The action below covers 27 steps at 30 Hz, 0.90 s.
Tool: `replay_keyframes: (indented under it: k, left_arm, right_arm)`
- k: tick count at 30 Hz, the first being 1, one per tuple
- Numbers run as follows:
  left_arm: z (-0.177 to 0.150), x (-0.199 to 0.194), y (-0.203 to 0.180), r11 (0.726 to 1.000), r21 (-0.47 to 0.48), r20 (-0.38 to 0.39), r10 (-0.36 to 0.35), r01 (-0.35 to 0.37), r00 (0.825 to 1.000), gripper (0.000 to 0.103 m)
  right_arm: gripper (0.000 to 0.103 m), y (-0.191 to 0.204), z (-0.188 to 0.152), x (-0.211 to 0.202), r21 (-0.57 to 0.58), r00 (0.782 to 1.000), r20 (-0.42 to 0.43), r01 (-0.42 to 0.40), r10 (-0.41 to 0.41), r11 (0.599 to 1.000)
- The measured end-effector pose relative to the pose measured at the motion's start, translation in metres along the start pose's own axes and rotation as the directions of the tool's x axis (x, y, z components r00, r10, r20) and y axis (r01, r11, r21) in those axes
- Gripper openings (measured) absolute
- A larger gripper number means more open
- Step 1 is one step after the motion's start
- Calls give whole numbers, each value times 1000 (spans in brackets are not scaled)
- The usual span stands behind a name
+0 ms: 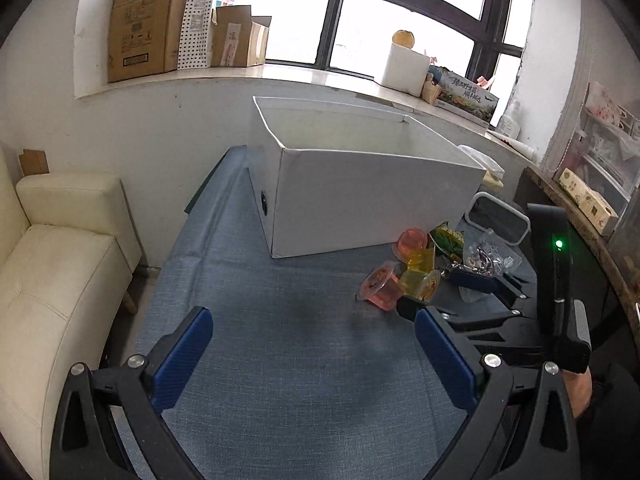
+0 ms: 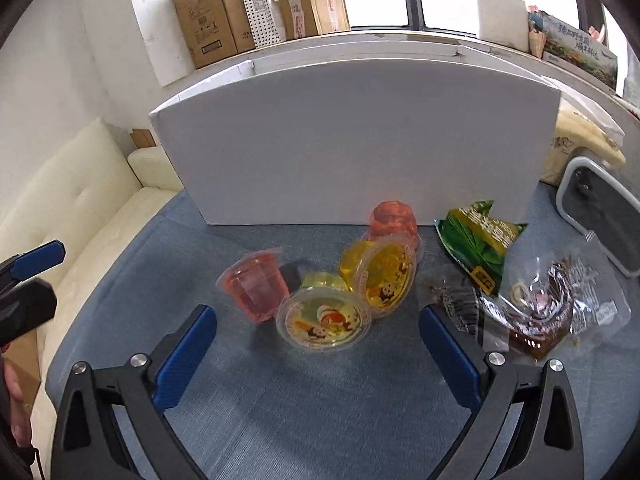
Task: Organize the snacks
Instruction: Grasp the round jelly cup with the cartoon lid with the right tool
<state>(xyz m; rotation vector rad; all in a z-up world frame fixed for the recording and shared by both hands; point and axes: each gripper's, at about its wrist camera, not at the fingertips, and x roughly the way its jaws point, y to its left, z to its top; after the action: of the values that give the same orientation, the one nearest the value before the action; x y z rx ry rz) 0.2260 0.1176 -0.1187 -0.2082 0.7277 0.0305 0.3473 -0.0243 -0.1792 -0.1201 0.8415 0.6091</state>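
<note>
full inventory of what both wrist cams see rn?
white box: 1, open top, back of the table
jelly cups: 4, two orange-pink, two yellow, in front of the box
green snack bag: 1, right of the cups
clear snack packs: about 2, brown contents, far right
blue tablecloth: 1, covers the table
cream sofa: 1, left of the table
cardboard boxes: 2, brown, on the windowsill
left gripper: fingers blue, open
right gripper: fingers blue, open, near the cups
</note>
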Motion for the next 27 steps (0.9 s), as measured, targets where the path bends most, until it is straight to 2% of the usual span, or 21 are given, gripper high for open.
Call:
replay_keyframes:
  k: [2, 4, 11, 20, 24, 27]
  left_arm:
    - [-2, 3, -2, 1000, 4, -8, -4, 4, 1000, 103]
    - [-4, 7, -2, 1000, 5, -17, -4, 4, 1000, 103]
    - [-5, 19, -8, 1000, 24, -32, -2, 3, 999, 103]
    - [5, 55, -38, 994, 105, -61, 8, -2, 998, 103]
    - [12, 90, -59, 978, 201, -67, 77, -62, 995, 103]
    - [16, 113, -67, 971, 228, -88, 97, -75, 991, 103]
  right_arm:
    - [66, 0, 0, 7, -10, 999, -33, -2, 2, 1000]
    - [52, 3, -2, 11, -34, 999, -41, 11, -12, 999]
    - [51, 8, -13, -6, -57, 1000, 2, 3, -3, 998]
    - [51, -8, -41, -72, 11, 998, 55, -31, 30, 999]
    - [51, -15, -61, -97, 38, 996, 77, -45, 42, 998]
    - [51, -20, -74, -109, 62, 996, 80, -54, 49, 997]
